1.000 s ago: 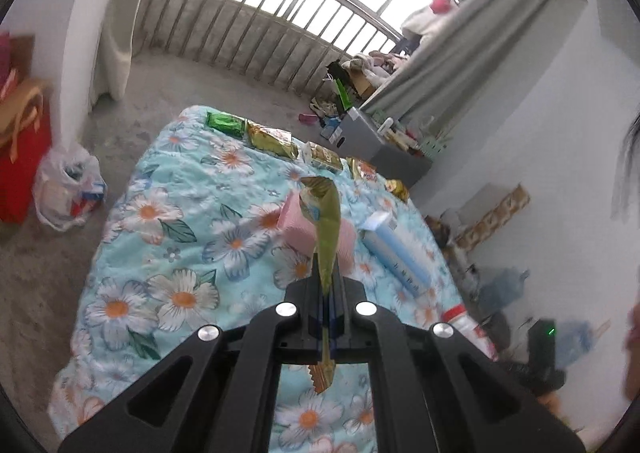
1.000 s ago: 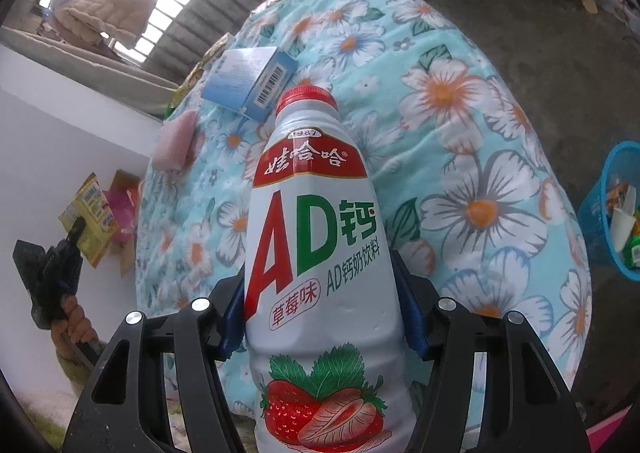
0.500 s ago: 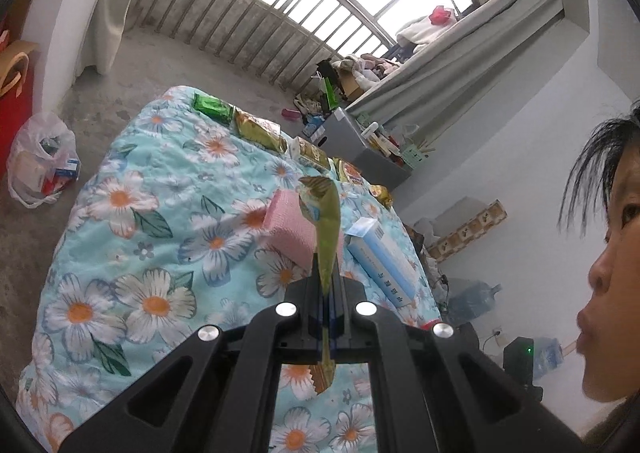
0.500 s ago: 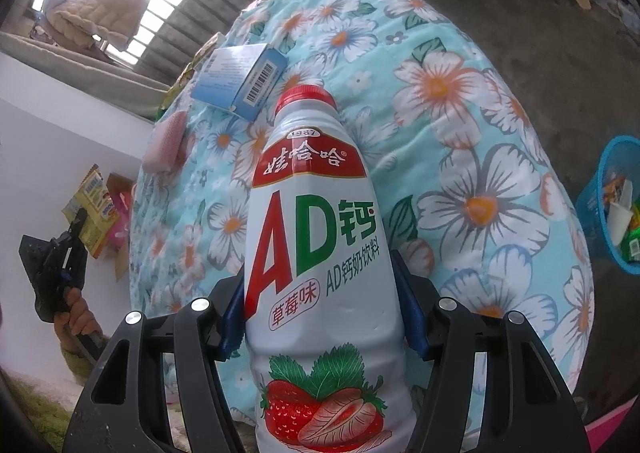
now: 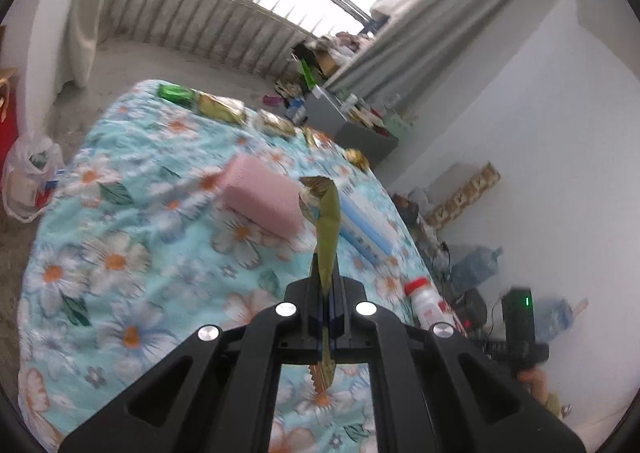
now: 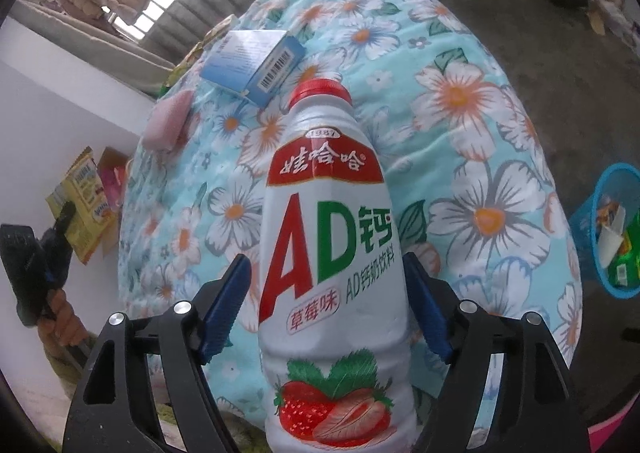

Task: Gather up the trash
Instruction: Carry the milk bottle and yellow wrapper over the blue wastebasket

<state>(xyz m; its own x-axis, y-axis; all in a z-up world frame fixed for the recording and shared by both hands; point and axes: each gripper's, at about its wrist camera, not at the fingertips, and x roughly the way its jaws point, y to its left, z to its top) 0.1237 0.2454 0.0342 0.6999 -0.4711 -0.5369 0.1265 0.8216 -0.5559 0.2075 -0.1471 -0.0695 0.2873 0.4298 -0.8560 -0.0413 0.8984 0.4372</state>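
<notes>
Two grippers, two different states. Left gripper (image 5: pixel 328 293): jaws clamped tight on a thin olive-green wrapper (image 5: pixel 326 229), which stands up edge-on from between the pads, its serrated lower end hanging below them. Right gripper (image 6: pixel 326 301): jaws opening; the white strawberry-milk bottle (image 6: pixel 330 253) with the red cap sits between the blue pads (image 6: pixel 226 305), but a visible gap shows on each side, so no pad presses on it now. The bottle lies on the floral quilt (image 6: pixel 472 125) near the close edge; whether it is fully settled I cannot tell. Remaining on the quilt: a blue-and-white box (image 6: pixel 254 61) just beyond the bottle, a pink block (image 5: pixel 262 199) to the left of it in the left wrist view, and a row of small snack packets (image 5: pixel 222 107) along the far edge, including a green one at the far left. A blue basket (image 6: pixel 614 229) stands on the floor to the right of the quilt, already holding several bits of packaging. Judgement: task is partway. Some trash is in the basket, one wrapper is in hand but not yet dropped, and the bottle, box, block and far packets still need collecting. The bottle being let go suggests either a re-grip or a change of plan; the pictures do not settle which.
</notes>
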